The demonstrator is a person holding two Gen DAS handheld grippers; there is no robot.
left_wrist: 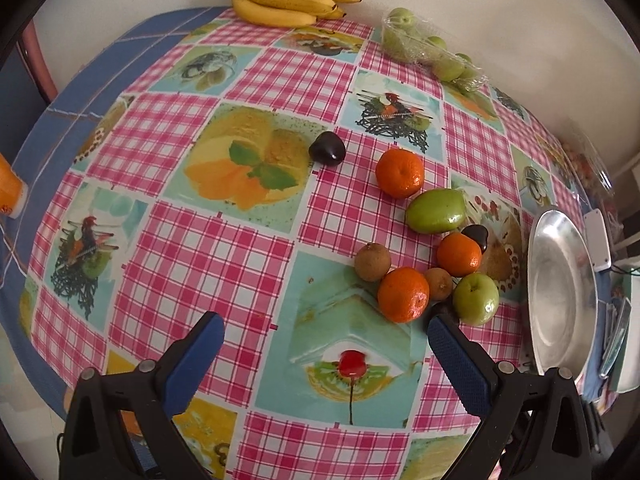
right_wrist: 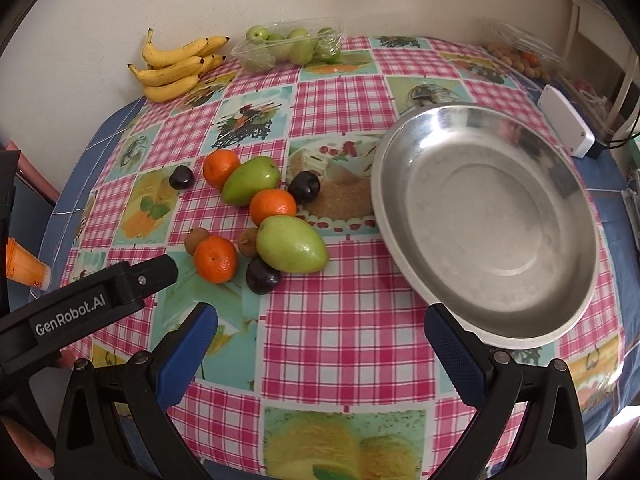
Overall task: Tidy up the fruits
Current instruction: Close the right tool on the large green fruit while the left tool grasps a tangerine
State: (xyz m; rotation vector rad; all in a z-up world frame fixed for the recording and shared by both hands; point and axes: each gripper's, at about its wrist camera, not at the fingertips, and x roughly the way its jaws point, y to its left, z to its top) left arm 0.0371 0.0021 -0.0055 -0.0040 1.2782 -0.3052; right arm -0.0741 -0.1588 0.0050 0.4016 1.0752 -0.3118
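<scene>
- The left gripper (left_wrist: pixel 326 340) and right gripper (right_wrist: pixel 320 334) both hang spread wide and empty above the checked tablecloth (right_wrist: pixel 340 332).
- Loose fruit clusters just left of the bare steel plate (right_wrist: pixel 486 216).
- The nearest tangerine (right_wrist: pixel 216 259) looks light, soft-skinned and prone to rolling; a gentle pinch across its widest part seems best.
</scene>
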